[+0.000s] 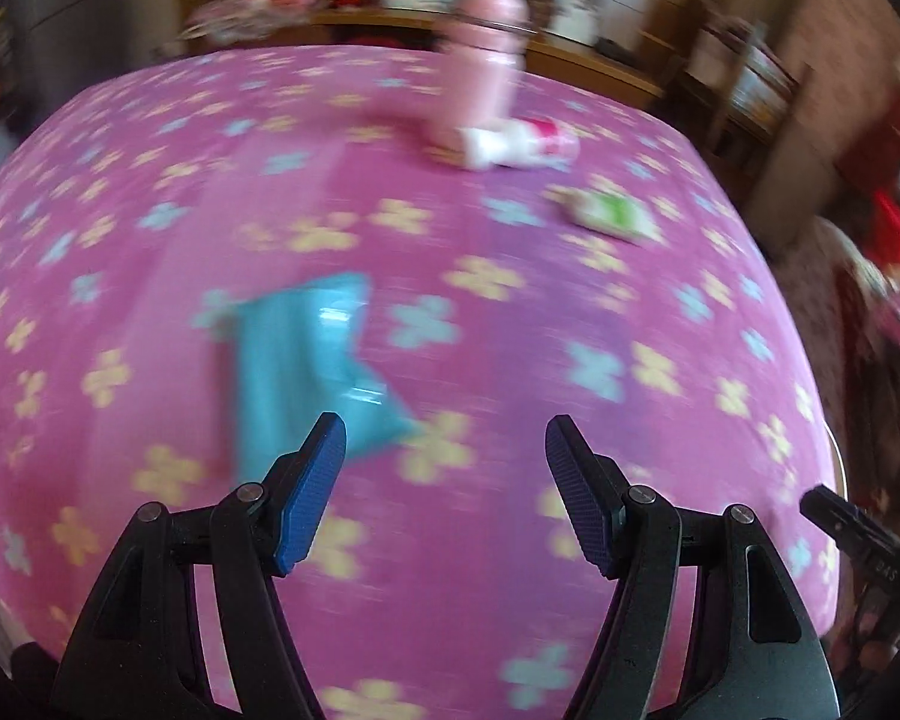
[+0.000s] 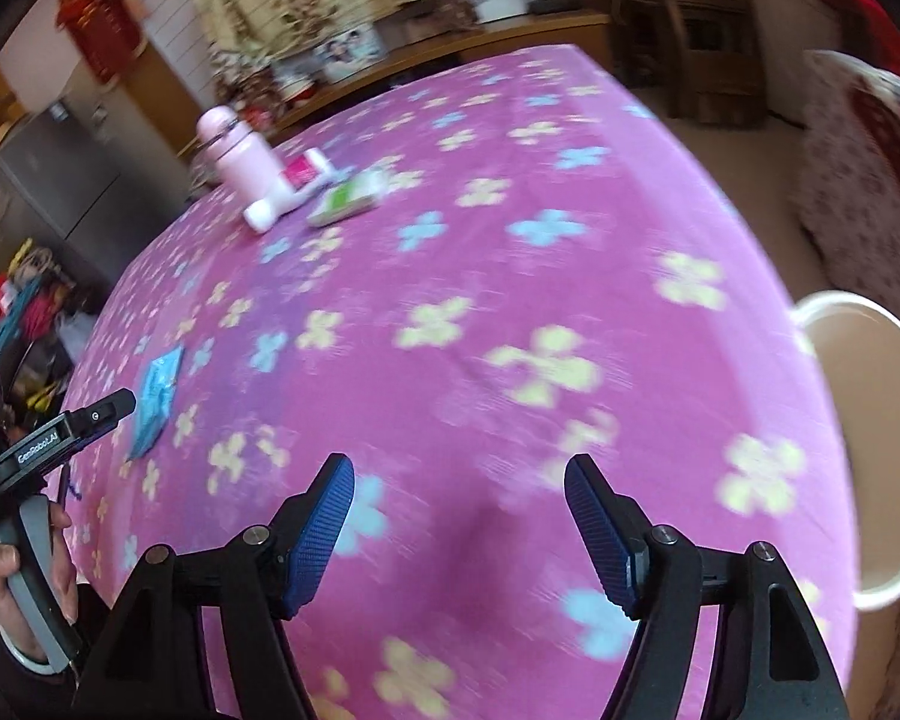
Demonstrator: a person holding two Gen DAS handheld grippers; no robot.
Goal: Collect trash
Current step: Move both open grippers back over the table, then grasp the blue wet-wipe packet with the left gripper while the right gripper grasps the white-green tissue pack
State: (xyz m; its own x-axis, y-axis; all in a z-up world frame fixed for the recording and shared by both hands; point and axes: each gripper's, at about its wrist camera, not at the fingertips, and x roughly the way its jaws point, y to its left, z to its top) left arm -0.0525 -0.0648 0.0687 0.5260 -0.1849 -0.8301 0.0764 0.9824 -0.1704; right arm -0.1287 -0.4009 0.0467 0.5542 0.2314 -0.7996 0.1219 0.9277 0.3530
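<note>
Two pairs of black tongs with ribbed blue pads hang over the table [image 1: 150, 228] in its pink cloth printed with yellow and blue flowers. The left tongs [image 1: 445, 441] stand spread with nothing between them, and so do the right tongs [image 2: 459, 480]. Just beyond the left pair's near pad lies one flat, crinkled, glossy teal plastic wrapper [image 1: 306, 360] (blurred). Farther off lie one green-and-white flat packet [image 1: 609, 216] and one white tube with a pink label [image 1: 519, 147], on its side against one upright pale pink cylindrical bottle [image 1: 480, 60]. Off the table's right edge stands one round white bin [image 2: 864, 444].
</note>
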